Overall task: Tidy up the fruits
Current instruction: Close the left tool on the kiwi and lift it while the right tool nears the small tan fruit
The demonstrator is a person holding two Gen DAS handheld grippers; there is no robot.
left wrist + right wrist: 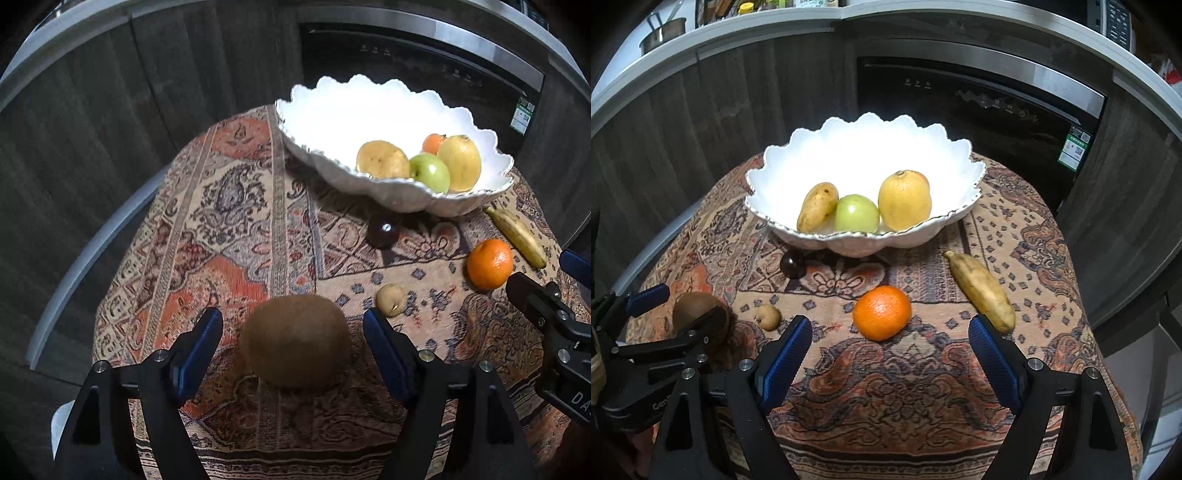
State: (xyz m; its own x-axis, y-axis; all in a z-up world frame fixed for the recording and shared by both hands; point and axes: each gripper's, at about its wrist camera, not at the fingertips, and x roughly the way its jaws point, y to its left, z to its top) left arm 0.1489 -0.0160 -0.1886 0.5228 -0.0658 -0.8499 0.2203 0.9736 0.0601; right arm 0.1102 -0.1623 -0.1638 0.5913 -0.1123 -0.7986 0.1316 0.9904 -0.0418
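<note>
Both grippers stand open. Left gripper (pixel 293 328) straddles the kiwi (pixel 295 341) on the patterned tablecloth (pixel 229 221), pads clear of it; right gripper (pixel 890 332) holds nothing, just short of the orange (pixel 882 312).

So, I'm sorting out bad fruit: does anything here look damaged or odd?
The banana on the cloth right of the orange looks dull and brown-mottled, maybe overripe. Nothing is spilled; the white bowl sits upright.
</note>
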